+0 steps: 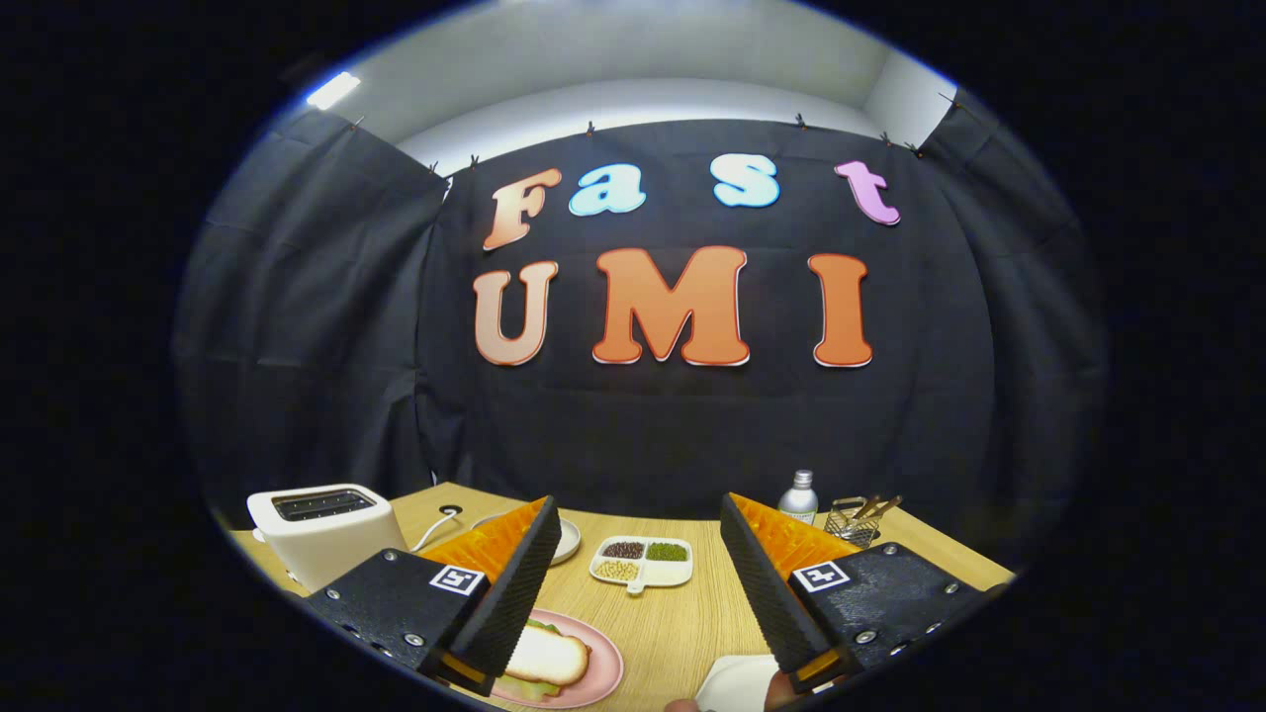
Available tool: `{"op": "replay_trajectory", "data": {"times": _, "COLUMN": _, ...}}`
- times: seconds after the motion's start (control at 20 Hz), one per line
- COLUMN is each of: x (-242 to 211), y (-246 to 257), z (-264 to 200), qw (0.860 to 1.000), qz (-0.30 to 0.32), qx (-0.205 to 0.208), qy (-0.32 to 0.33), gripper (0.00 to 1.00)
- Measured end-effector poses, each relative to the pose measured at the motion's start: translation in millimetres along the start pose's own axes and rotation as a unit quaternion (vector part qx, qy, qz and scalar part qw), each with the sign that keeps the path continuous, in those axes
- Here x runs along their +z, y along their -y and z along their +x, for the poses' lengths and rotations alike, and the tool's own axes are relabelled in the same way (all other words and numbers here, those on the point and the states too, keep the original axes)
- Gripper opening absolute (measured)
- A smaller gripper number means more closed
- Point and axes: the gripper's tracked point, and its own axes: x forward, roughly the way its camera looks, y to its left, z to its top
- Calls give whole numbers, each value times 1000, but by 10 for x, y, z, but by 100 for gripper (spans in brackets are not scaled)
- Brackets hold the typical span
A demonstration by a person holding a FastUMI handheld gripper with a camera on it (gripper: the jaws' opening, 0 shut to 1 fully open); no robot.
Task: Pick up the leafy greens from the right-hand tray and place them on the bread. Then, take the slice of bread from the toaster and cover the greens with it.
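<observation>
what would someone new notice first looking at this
Probably the gripper, its two fingers spread wide open over the wooden table with nothing between them. Next, the pink plate beside the left finger, holding a slice of bread that lies over leafy greens. The white toaster stands beyond that finger, and a divided dish of beans sits ahead between the fingers.

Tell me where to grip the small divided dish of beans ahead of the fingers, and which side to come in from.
The gripper is open, nothing between its fingers. The divided dish lies flat on the wooden table just beyond them. Probably best: take the small tab on its near rim, coming from the near side, one finger over and one under. The compartments hold loose beans, so keep it level.
</observation>
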Motion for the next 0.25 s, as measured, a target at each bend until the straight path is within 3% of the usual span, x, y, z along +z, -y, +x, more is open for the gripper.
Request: {"op": "replay_trajectory", "data": {"times": 0.25, "x": 70, "y": -72, "z": -95, "qw": 1000, "qz": -26, "qx": 8, "qy": 16, "gripper": 97}}
